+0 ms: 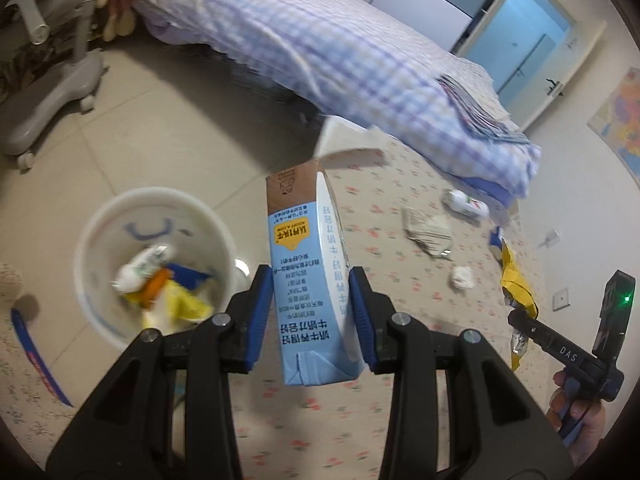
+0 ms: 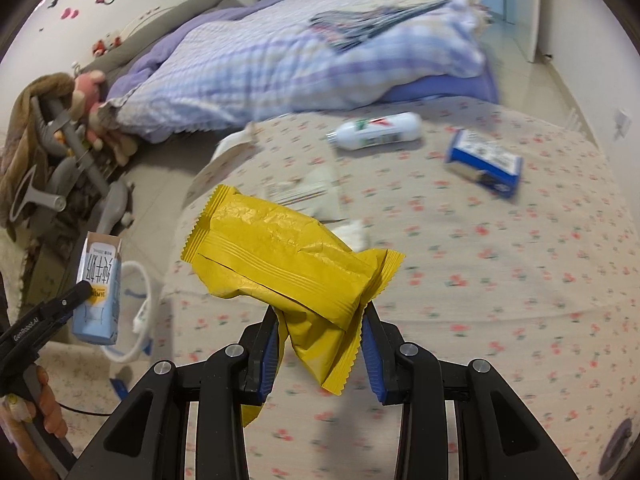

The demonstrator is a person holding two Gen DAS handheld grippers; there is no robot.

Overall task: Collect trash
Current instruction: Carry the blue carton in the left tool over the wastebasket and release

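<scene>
Both claws are loaded and in transit: the left claw (image 1: 312, 316) clenches one blue milk carton (image 1: 308, 280), the right claw (image 2: 320, 344) one yellow wrapper (image 2: 288, 264). Next, I judge, each goes over the white bin (image 1: 100, 240) at nine o'clock to be dropped. Remaining on the bed (image 2: 480, 280): one bottle (image 2: 376, 130), one blue box (image 2: 484, 162), at twelve to one o'clock.

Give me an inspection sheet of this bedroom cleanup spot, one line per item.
Surface: floral bedsheet, with trash lying on it.
Job's things: blue milk carton in the left claw; yellow wrapper in the right claw; white bin on the floor, already holding trash.
Clutter: white bottle, blue box, crumpled paper, white tissue wad on the sheet.
Grippers: both claws shut on their items.
Cables: thin dark cord near the hand.
Surroundings: checked duvet, grey chair base, tiled floor.
</scene>
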